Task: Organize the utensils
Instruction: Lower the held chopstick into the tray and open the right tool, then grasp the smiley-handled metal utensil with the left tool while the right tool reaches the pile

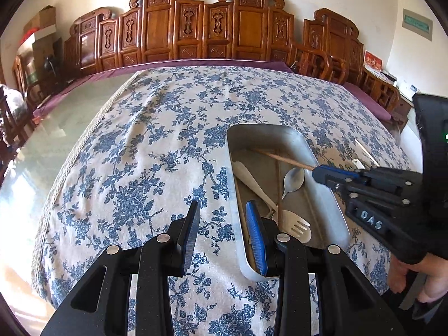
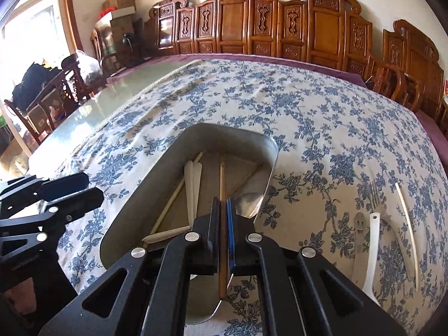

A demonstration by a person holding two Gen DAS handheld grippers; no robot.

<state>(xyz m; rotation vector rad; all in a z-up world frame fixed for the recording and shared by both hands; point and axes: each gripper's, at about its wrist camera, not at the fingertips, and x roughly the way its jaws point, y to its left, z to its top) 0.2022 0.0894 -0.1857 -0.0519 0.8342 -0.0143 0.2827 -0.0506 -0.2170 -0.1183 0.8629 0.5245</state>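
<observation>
A metal tray (image 1: pixel 324 196) (image 2: pixel 140 196) lies on the floral tablecloth and holds white utensils (image 2: pixel 193 182), a metal spoon (image 1: pixel 294 179), a white slotted spatula (image 1: pixel 298 229) and a pale chopstick (image 2: pixel 170 204). My right gripper (image 2: pixel 223 204) (image 1: pixel 322 172) is shut on a brown wooden chopstick (image 2: pixel 222 176) (image 1: pixel 288 161) and holds it over the tray, tip pointing to the far end. My left gripper (image 1: pixel 224 212) (image 2: pixel 75 190) is open and empty beside the tray's left edge.
On the cloth right of the tray lie a metal fork (image 2: pixel 376 198), a white spoon (image 2: pixel 371 252), a metal utensil handle (image 2: pixel 359 232) and a pale chopstick (image 2: pixel 407 224). Carved wooden chairs (image 2: pixel 322 28) line the far table edge. Bare glass tabletop (image 1: pixel 50 145) lies left.
</observation>
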